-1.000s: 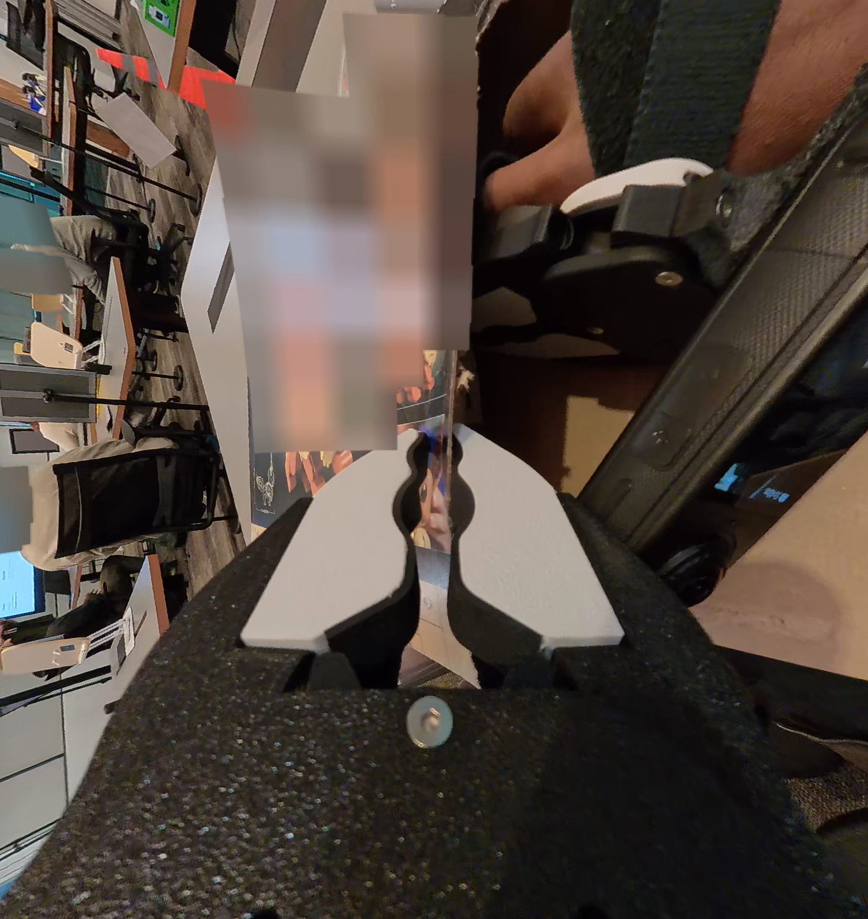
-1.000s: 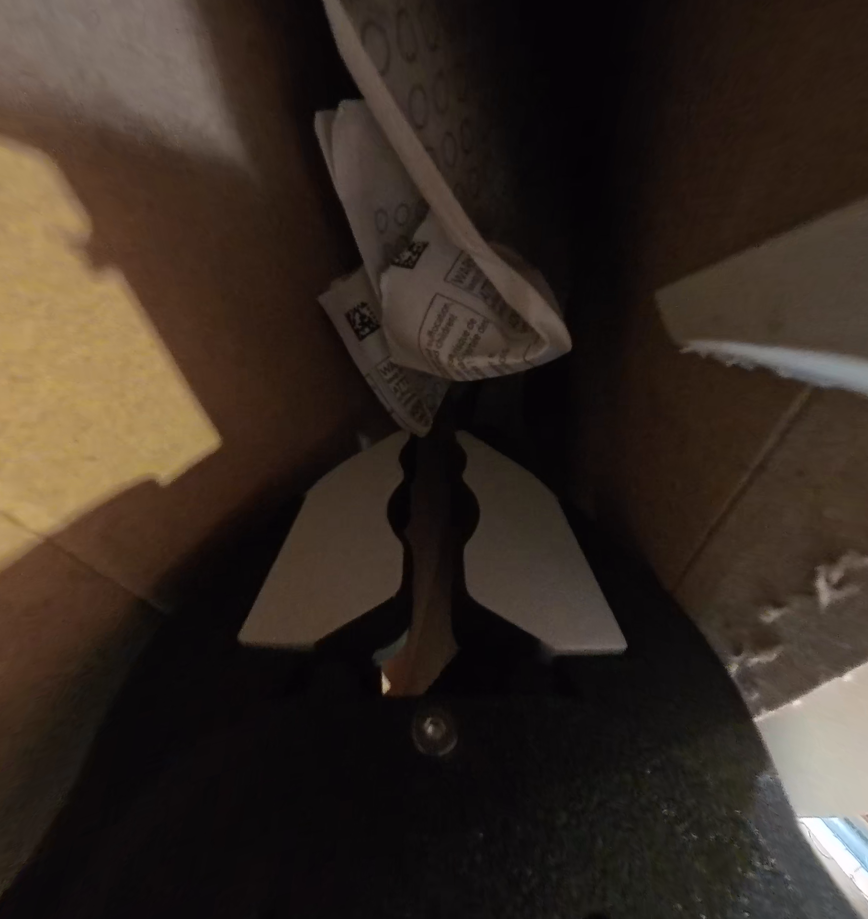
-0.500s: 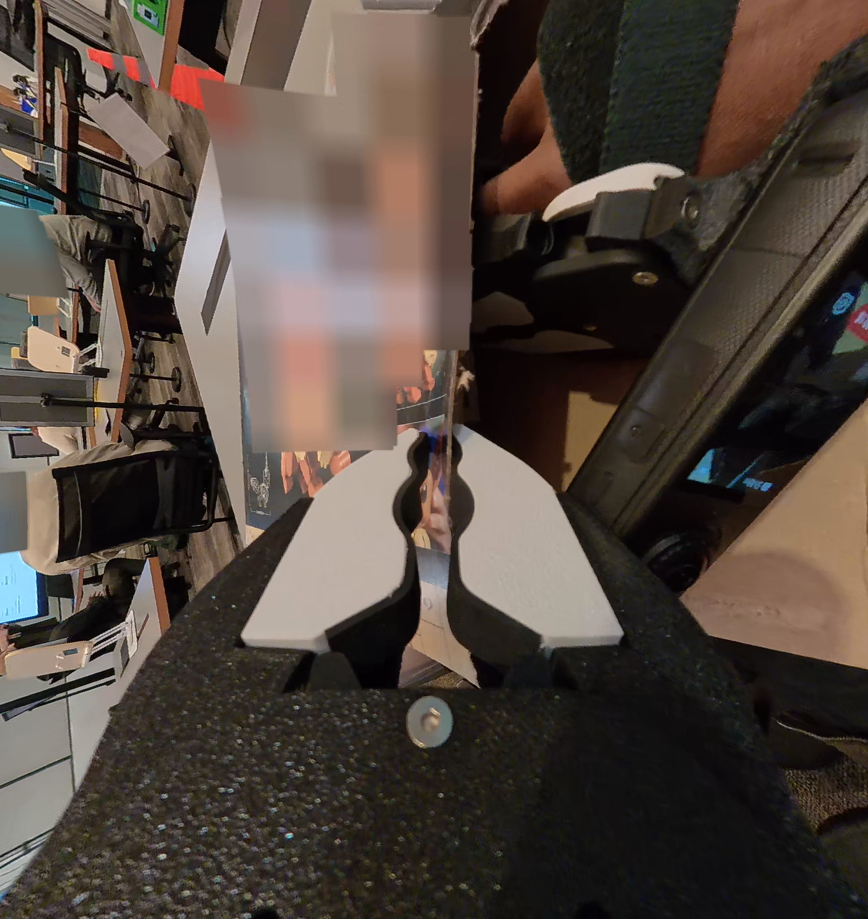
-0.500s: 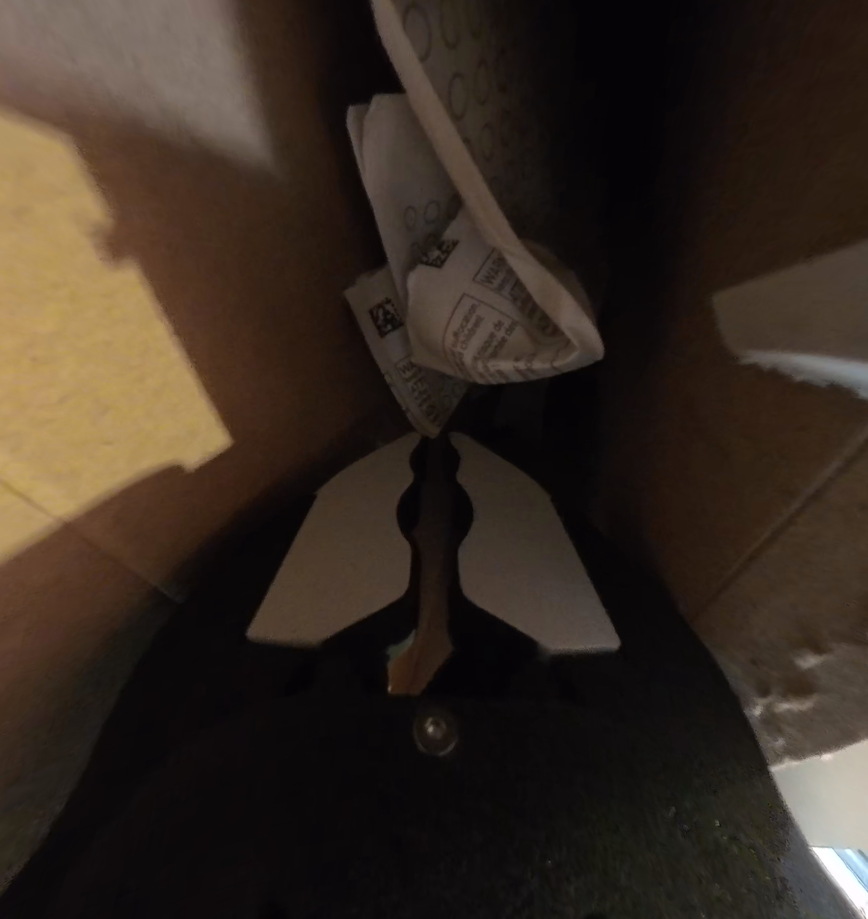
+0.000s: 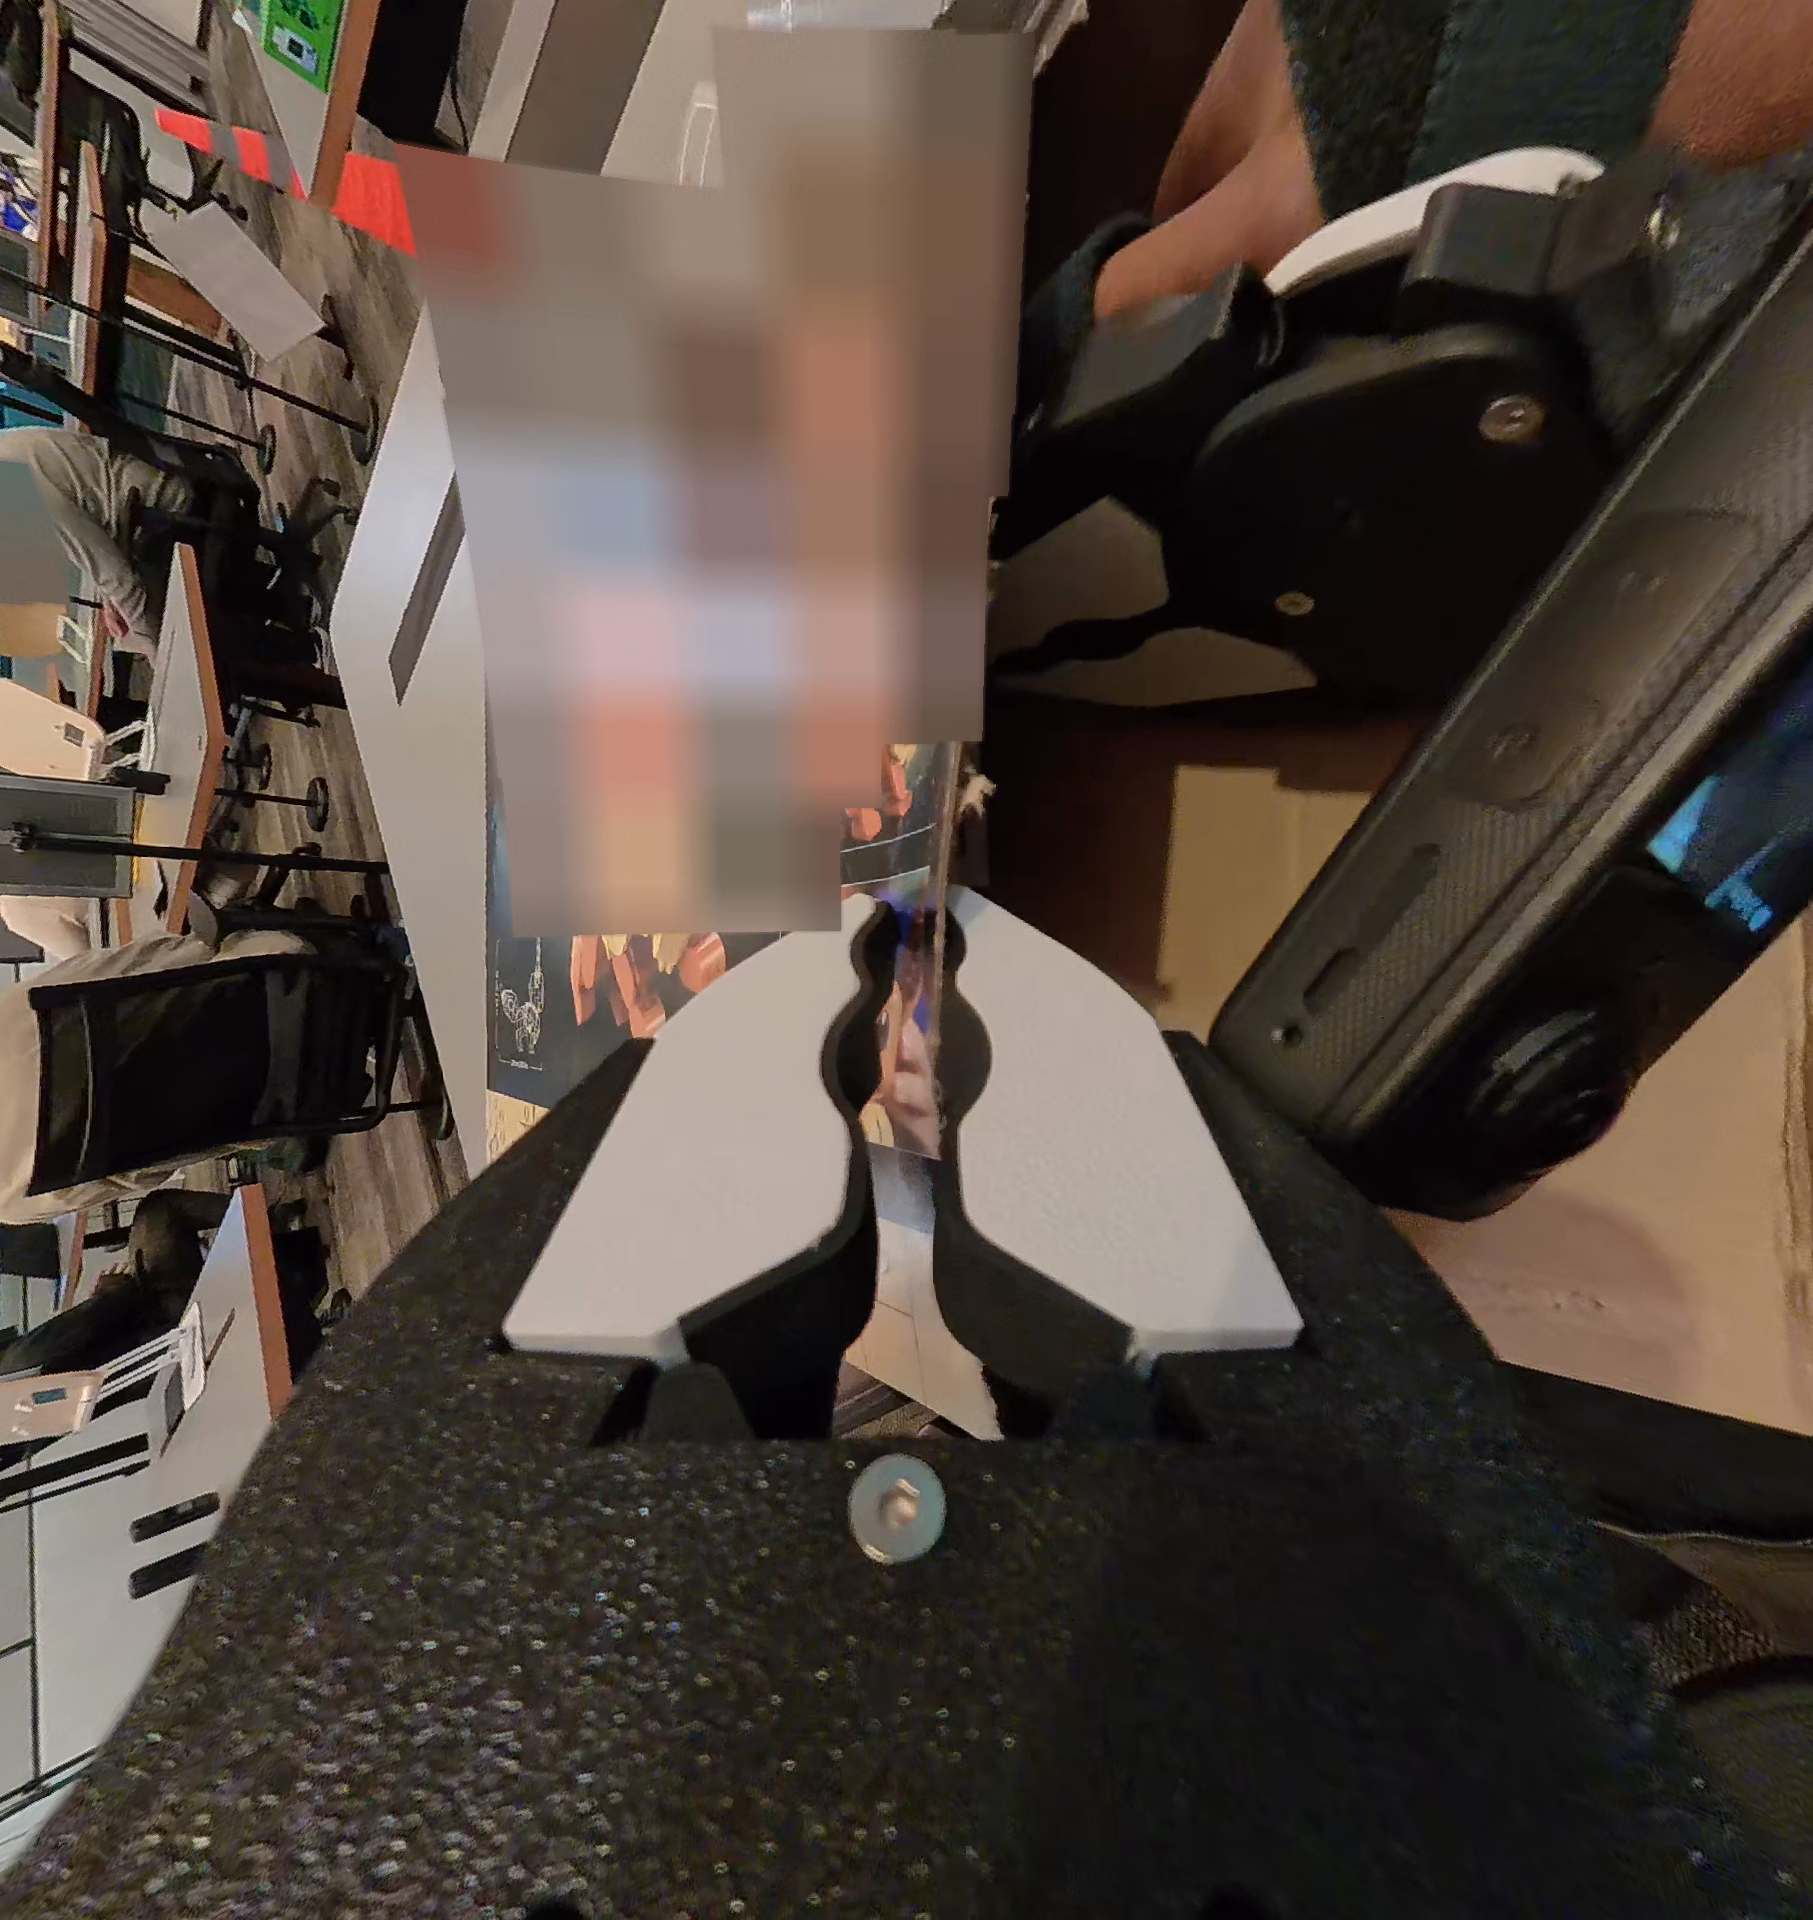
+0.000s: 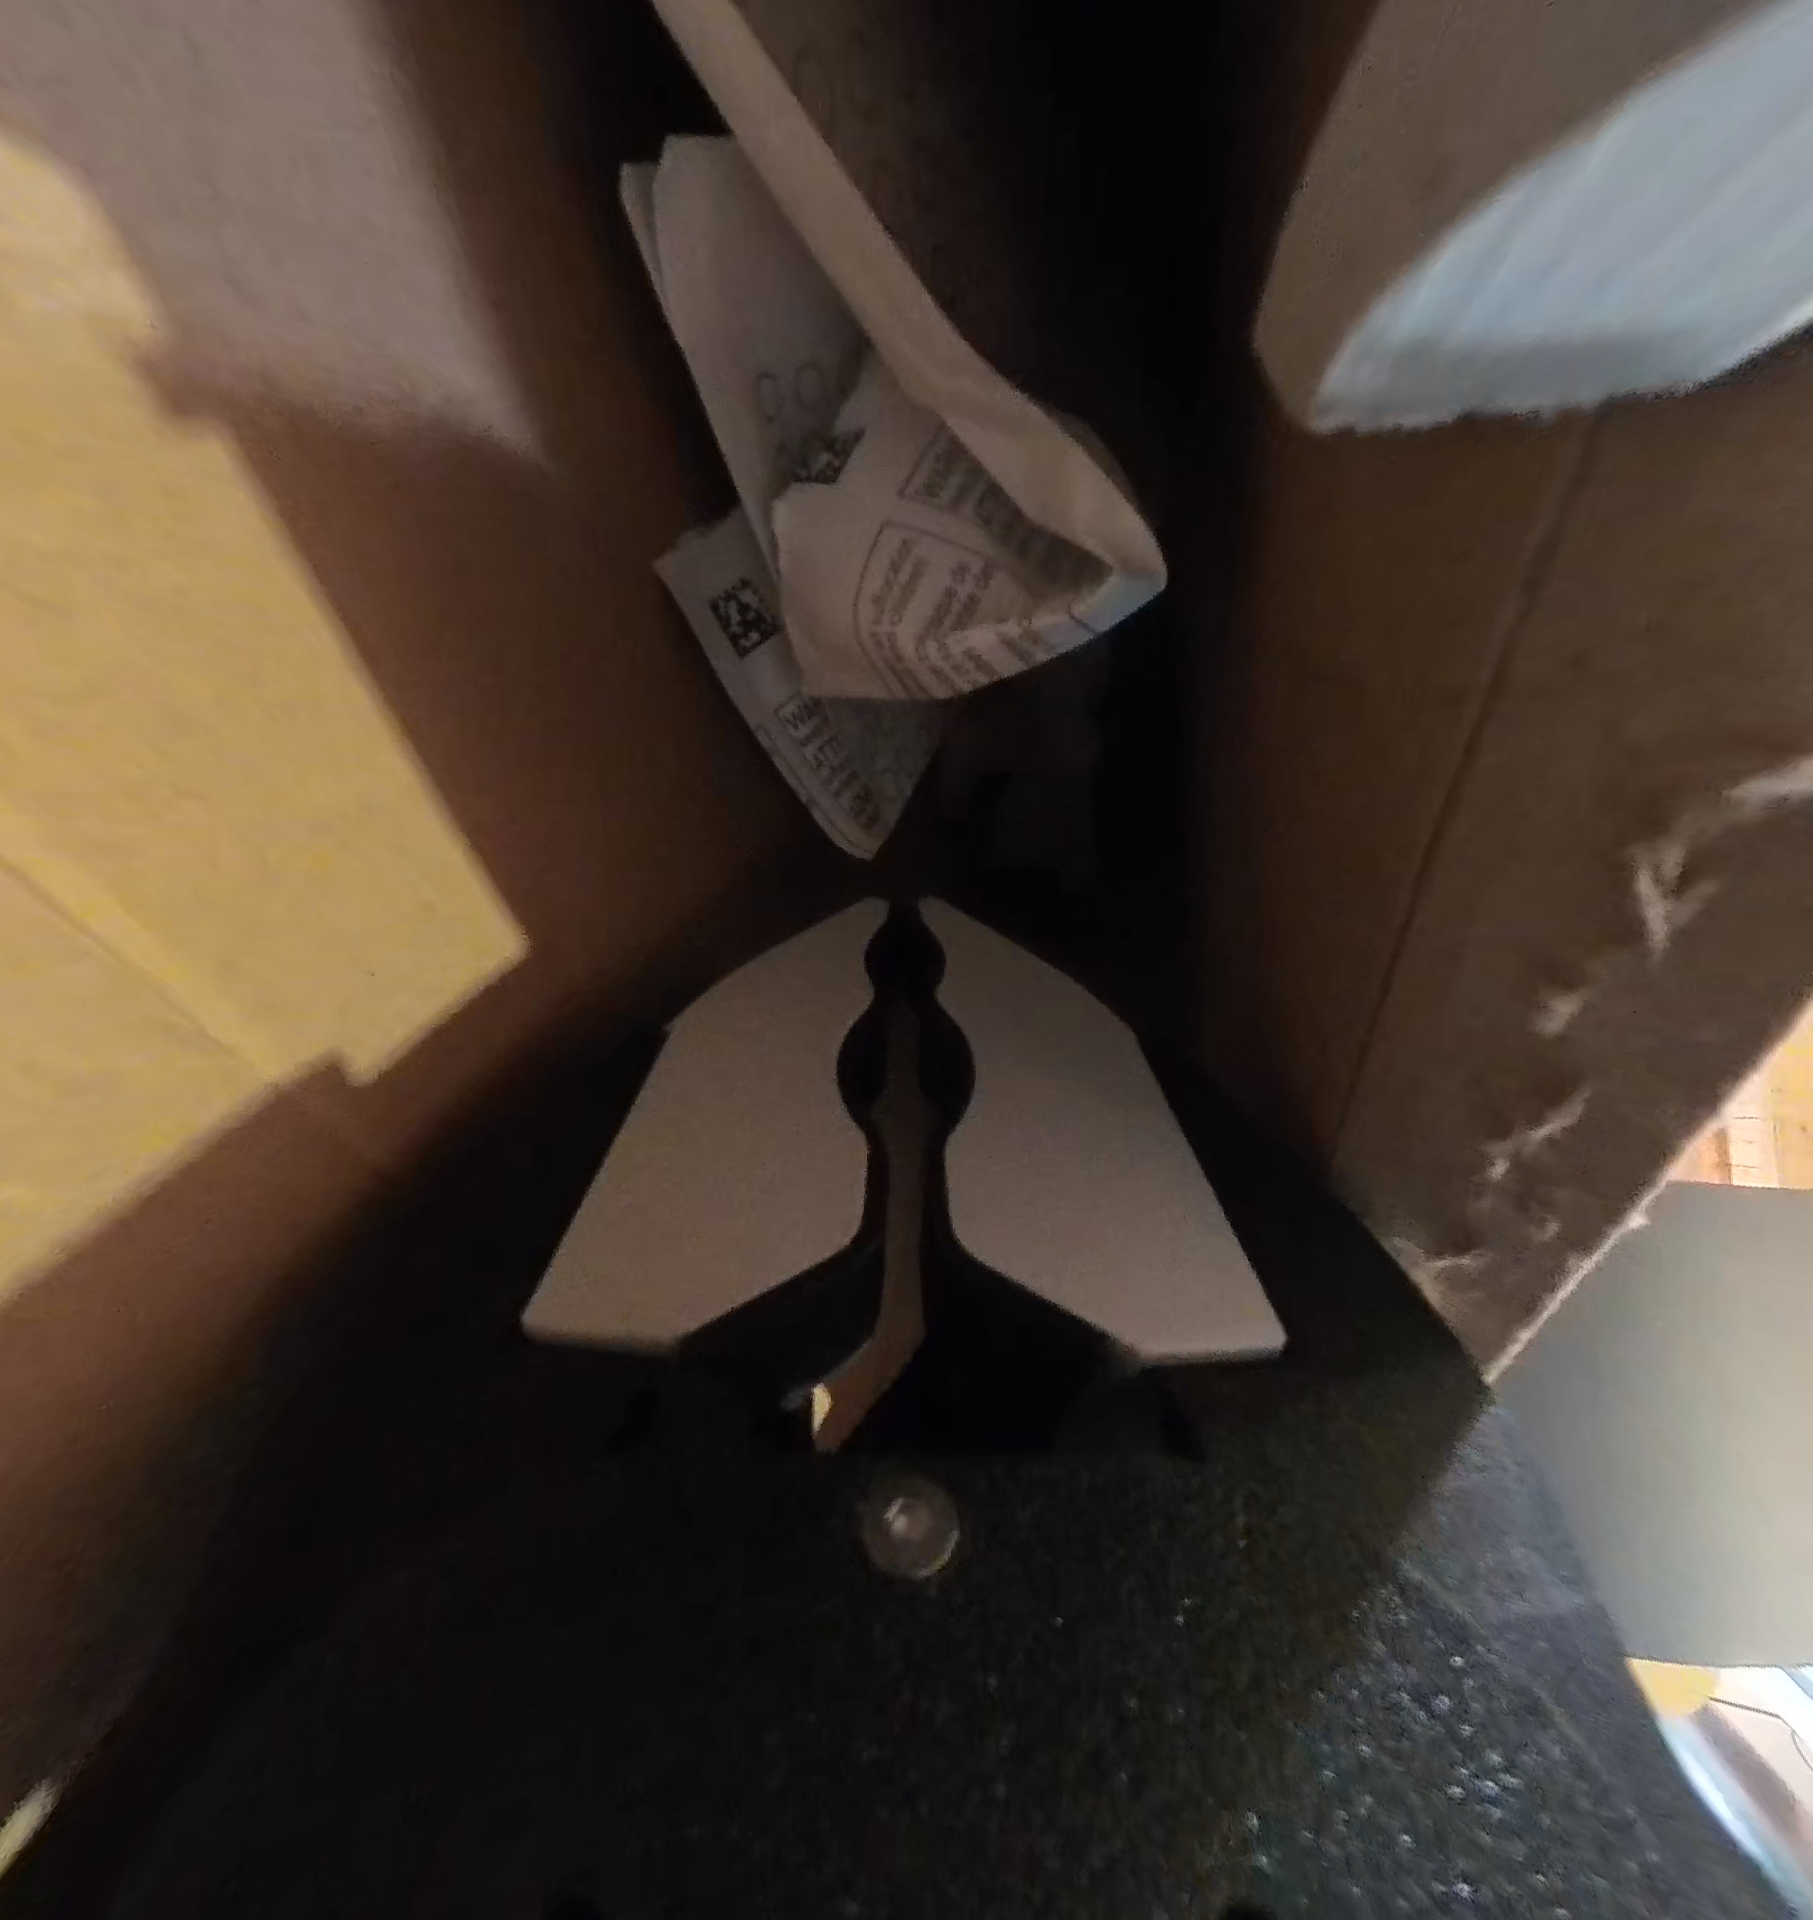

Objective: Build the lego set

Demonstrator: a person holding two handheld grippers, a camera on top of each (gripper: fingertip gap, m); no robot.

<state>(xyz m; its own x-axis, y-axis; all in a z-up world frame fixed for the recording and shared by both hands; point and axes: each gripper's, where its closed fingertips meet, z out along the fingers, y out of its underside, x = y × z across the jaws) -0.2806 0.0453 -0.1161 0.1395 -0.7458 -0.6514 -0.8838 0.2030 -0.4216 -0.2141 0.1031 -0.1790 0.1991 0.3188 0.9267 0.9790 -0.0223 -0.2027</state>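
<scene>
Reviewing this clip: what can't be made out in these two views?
- Box front, left wrist view: a mosaic patch covers most of it.
- Bags, right wrist view: contents unseen; tops cut off by the frame edge.
- Box interior, right wrist view: dark and motion-blurred beyond the bags.
- Right gripper, left wrist view: tips hidden behind the box wall.
- Left gripper: how deep the box wall sits between its fingers.

printed warning text and a square code mark stand on the crumpled white paper bag (image 6: 912, 561) inside the cardboard box (image 6: 1453, 727); no other writing is legible.
</scene>
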